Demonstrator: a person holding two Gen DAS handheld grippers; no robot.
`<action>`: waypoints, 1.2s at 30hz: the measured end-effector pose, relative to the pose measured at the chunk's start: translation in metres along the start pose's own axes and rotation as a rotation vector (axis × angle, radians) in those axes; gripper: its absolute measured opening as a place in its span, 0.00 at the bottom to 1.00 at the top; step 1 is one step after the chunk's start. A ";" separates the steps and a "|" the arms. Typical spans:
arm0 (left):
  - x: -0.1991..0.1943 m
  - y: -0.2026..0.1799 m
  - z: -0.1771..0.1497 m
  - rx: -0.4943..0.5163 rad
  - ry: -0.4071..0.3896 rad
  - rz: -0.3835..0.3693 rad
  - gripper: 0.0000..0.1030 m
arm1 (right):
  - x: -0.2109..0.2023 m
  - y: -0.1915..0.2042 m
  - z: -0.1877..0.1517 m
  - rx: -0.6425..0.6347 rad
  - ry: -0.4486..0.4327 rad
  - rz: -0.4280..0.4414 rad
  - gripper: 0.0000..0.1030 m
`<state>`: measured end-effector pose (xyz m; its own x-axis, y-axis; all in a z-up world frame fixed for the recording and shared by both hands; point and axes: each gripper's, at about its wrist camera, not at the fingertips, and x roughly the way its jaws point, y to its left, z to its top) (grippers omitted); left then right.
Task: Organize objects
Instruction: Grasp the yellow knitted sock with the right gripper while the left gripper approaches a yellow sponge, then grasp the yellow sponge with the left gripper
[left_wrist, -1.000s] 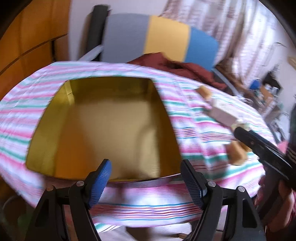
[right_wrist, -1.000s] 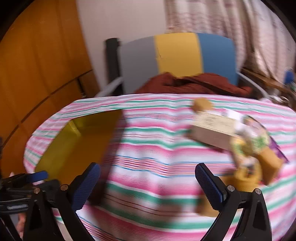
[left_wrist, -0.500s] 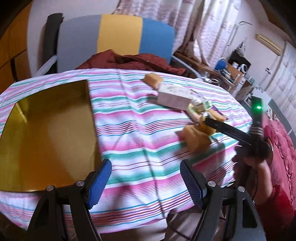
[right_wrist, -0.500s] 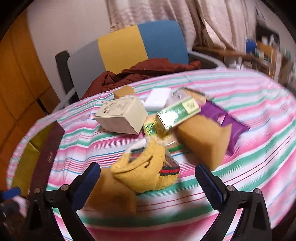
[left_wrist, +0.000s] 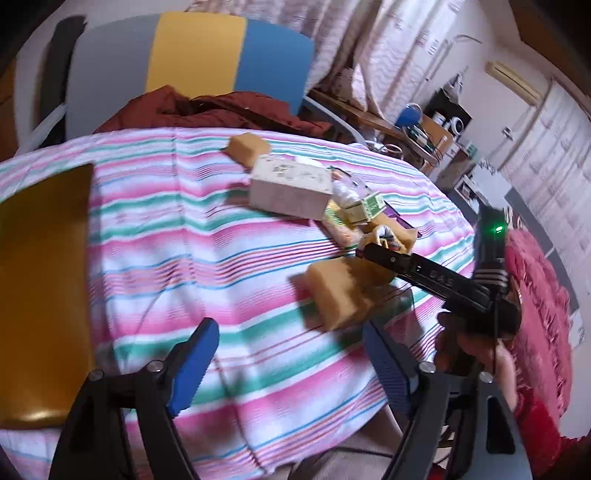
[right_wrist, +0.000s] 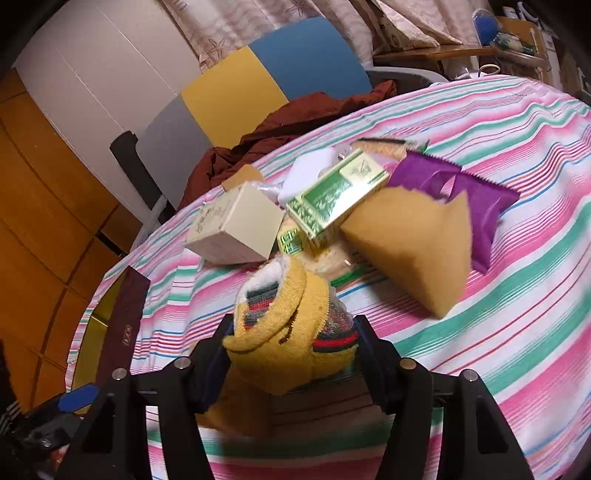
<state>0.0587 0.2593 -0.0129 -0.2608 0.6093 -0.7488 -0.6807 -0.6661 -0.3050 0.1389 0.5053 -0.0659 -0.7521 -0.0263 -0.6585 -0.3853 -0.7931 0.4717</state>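
Observation:
A pile lies on the striped tablecloth (right_wrist: 517, 332). It holds a cream box (right_wrist: 236, 229), a green box (right_wrist: 336, 195), a tan sponge (right_wrist: 413, 243), a purple packet (right_wrist: 469, 199) and a yellow sock bundle (right_wrist: 280, 332). My right gripper (right_wrist: 291, 350) has the sock bundle between its jaws. They are closing, and both pads touch it. My left gripper (left_wrist: 288, 365) hovers over bare cloth, its jaws opening wide with nothing in them. Ahead of it lies another tan sponge (left_wrist: 336, 291). The gold tray (left_wrist: 44, 295) is at its left.
Behind the table stands a chair (right_wrist: 266, 85) with a grey, yellow and blue back, and a maroon cloth (right_wrist: 295, 122) lies on its seat. A third sponge (left_wrist: 247, 147) lies near the far edge. A hand (left_wrist: 472, 343) holds the right gripper at the table's right side.
The left view swung right, from over the gold tray to the striped cloth near the pile. The right gripper moved up to the sock bundle and its jaws narrowed around it.

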 end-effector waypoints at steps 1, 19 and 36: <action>0.004 -0.005 0.002 0.021 0.001 0.004 0.81 | -0.006 0.001 0.001 -0.019 -0.014 -0.011 0.61; 0.095 -0.063 0.023 0.167 -0.007 0.026 1.00 | -0.032 -0.026 -0.009 -0.043 -0.064 -0.180 0.62; 0.091 -0.018 0.002 0.062 -0.012 -0.073 0.62 | -0.027 -0.015 -0.015 -0.082 -0.056 -0.218 0.64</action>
<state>0.0460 0.3277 -0.0739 -0.2165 0.6609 -0.7186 -0.7392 -0.5917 -0.3215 0.1728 0.5086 -0.0642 -0.6851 0.1829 -0.7052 -0.4988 -0.8232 0.2711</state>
